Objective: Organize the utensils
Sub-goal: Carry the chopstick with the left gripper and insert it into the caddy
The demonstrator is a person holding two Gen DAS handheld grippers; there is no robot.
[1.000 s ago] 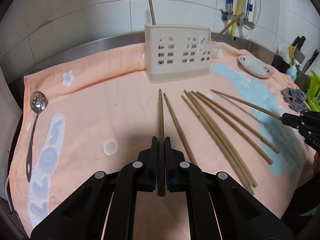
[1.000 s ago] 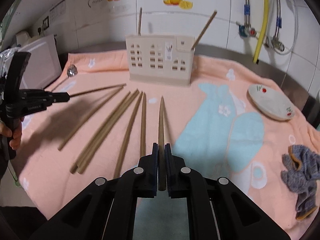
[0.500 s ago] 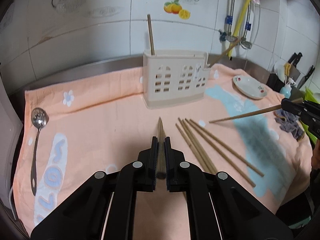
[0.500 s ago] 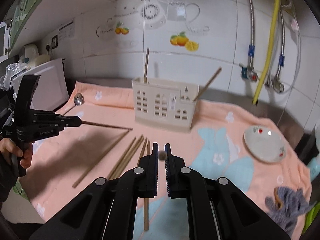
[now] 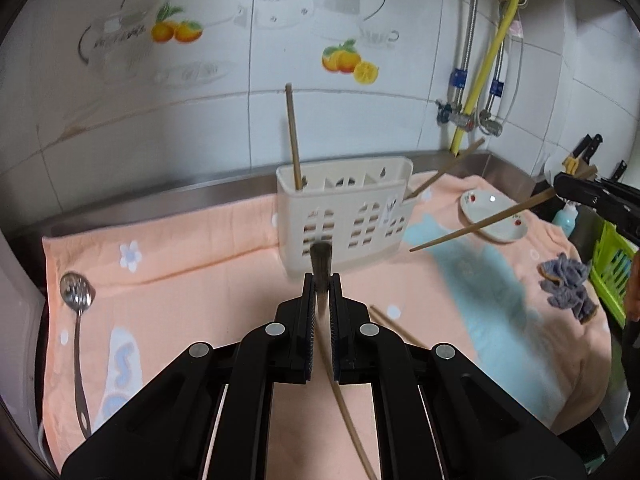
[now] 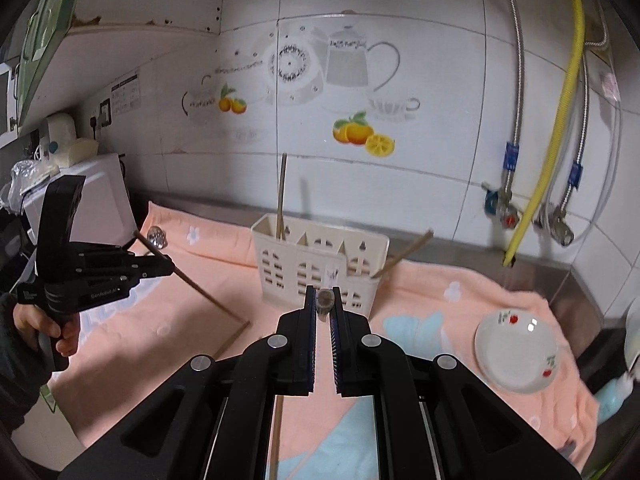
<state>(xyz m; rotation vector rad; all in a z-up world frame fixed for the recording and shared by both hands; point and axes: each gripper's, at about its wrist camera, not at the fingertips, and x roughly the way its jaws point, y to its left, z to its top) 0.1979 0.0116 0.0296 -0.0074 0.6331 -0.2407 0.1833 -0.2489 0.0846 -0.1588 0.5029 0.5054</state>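
White lettering on the side of the left hand-held gripper [image 6: 170,268], seen from the right wrist camera, seems to read "GenRobot AI", though the small print is soft; on the peach towel [image 5: 200,240] covering the tabletop, pale blue letters show, of which only an "S" [image 5: 126,364] is clear. The wall tiles carry decals of a teapot, cups and oranges, with writing too blurred to read. A person's hand [image 6: 48,328] grips the left hand-held gripper by its handle and holds it above the towel, its jaws pressed together on a chopstick [image 6: 200,288] that slants down from them toward the cloth. In that gripper's own view the chopstick appears end-on between the pads [image 5: 321,264], lined up with the cream utensil holder [image 5: 348,216]. The right hand-held gripper [image 6: 325,300] is likewise pinched on a second chopstick [image 5: 480,224], whose butt end shows between its pads and which the left view shows angled down over the towel near the small white dish [image 5: 496,216]. The holder stands at the back of the towel with one chopstick upright in its left compartment [image 5: 294,136] and another leaning out of its right end [image 5: 448,166]. More chopsticks lie on the towel below the grippers [image 5: 396,332]. A slotted spoon [image 5: 78,320] lies at the towel's left edge, and a grey rag [image 5: 568,284] at its right.
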